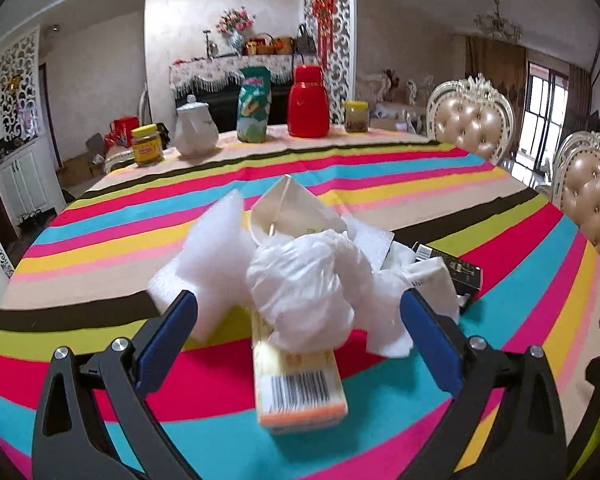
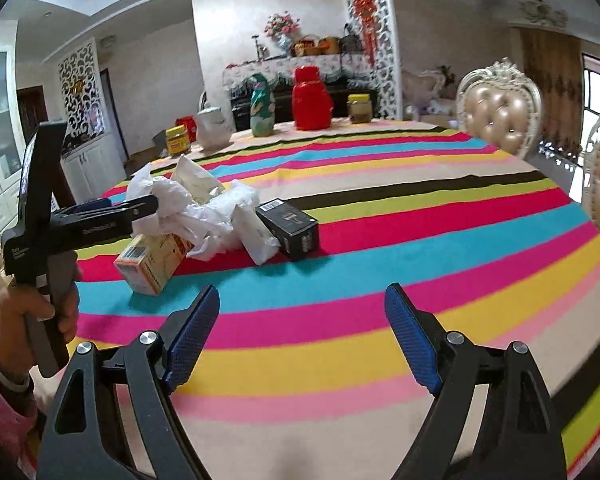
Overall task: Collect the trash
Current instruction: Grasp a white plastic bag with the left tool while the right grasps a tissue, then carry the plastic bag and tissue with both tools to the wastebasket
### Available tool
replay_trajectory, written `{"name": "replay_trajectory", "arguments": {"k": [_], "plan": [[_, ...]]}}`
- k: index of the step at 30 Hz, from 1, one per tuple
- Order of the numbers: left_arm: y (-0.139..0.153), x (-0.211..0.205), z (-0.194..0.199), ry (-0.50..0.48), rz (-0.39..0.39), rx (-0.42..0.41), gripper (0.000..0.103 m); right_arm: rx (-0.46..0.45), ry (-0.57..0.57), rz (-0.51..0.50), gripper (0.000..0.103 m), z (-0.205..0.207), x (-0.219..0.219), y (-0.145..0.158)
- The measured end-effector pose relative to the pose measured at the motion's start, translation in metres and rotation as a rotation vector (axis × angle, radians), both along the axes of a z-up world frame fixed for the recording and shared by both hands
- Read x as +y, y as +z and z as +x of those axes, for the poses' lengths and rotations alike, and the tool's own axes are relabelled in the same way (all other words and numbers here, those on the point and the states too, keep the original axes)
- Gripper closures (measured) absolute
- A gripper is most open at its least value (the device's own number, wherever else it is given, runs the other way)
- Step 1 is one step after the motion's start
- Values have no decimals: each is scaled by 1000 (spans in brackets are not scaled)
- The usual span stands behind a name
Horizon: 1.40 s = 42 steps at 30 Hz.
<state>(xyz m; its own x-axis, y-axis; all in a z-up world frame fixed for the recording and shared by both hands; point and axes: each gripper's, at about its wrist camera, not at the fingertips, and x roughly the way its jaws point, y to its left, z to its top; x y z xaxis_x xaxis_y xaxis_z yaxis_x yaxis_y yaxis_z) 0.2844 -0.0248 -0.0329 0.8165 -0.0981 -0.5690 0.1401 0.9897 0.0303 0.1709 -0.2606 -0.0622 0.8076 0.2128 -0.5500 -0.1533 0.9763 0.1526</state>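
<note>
A heap of trash lies on the striped tablecloth (image 1: 100,240): a crumpled white plastic bag (image 1: 308,276), white foam wrap (image 1: 216,248), a cream carton (image 1: 296,208), a yellow box with a barcode (image 1: 300,388), white tissue (image 1: 392,320) and a black box (image 1: 456,268). My left gripper (image 1: 300,320) is open, its blue fingers on either side of the bag and yellow box. In the right wrist view the heap (image 2: 204,216), yellow box (image 2: 152,260) and black box (image 2: 292,228) lie at left. My right gripper (image 2: 300,328) is open and empty above the cloth.
At the table's far edge stand a yellow-lidded jar (image 1: 146,146), a white teapot (image 1: 196,128), a green snack bag (image 1: 254,104), a red thermos (image 1: 308,102) and another jar (image 1: 356,116). Padded chairs (image 1: 472,120) stand at the right.
</note>
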Motion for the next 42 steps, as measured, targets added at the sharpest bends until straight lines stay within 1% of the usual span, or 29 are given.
{"name": "replay_trajectory", "arguments": {"k": [2, 4, 6, 7, 8, 10, 11, 13, 16, 17, 20, 22, 24, 25, 26, 27, 29, 36, 42], "plan": [[-2, -7, 12, -12, 27, 17, 5, 7, 25, -24, 23, 18, 11, -2], [-5, -15, 17, -22, 35, 24, 6, 11, 49, -52, 23, 32, 22, -5], [-9, -15, 20, -49, 5, 35, 39, 24, 81, -84, 23, 48, 35, -10], [-13, -15, 22, -75, -8, 62, 64, 30, 96, -99, 23, 55, 42, -12], [-14, -15, 21, -92, -16, 54, 69, 30, 110, -114, 23, 60, 48, -14], [-10, -15, 7, -113, -18, -11, 75, 28, 130, -147, 23, 73, 61, -18], [-7, -15, 3, -123, -21, -35, 76, 30, 137, -158, 24, 79, 67, -21], [6, -9, -12, -122, -53, -112, 76, 39, 140, -183, 28, 92, 75, -25], [21, 2, -25, -104, -105, -186, 76, 79, 141, -222, 39, 113, 86, -32], [24, 4, -26, -95, -116, -200, 76, 78, 137, -226, 44, 118, 87, -32], [28, 12, -29, -67, -134, -229, 76, 72, 133, -233, 44, 132, 93, -30], [29, 15, -28, -57, -137, -227, 76, 83, 137, -239, 44, 142, 97, -33], [28, 20, -25, -50, -160, -213, 76, 77, 142, -256, 52, 149, 102, -32], [27, 22, -24, -50, -170, -205, 76, 76, 141, -259, 55, 150, 103, -32], [27, 22, -23, -50, -177, -196, 76, 70, 139, -259, 70, 149, 104, -31], [27, 23, -23, -49, -179, -195, 76, 73, 143, -241, 76, 148, 102, -30], [27, 23, -23, -48, -179, -194, 76, 70, 147, -175, 76, 139, 97, -28], [24, 19, -22, -68, -171, -189, 76, 61, 148, -128, 78, 103, 89, -24], [20, 9, -25, -88, -131, -202, 76, 62, 123, -77, 78, 79, 78, -23]]}}
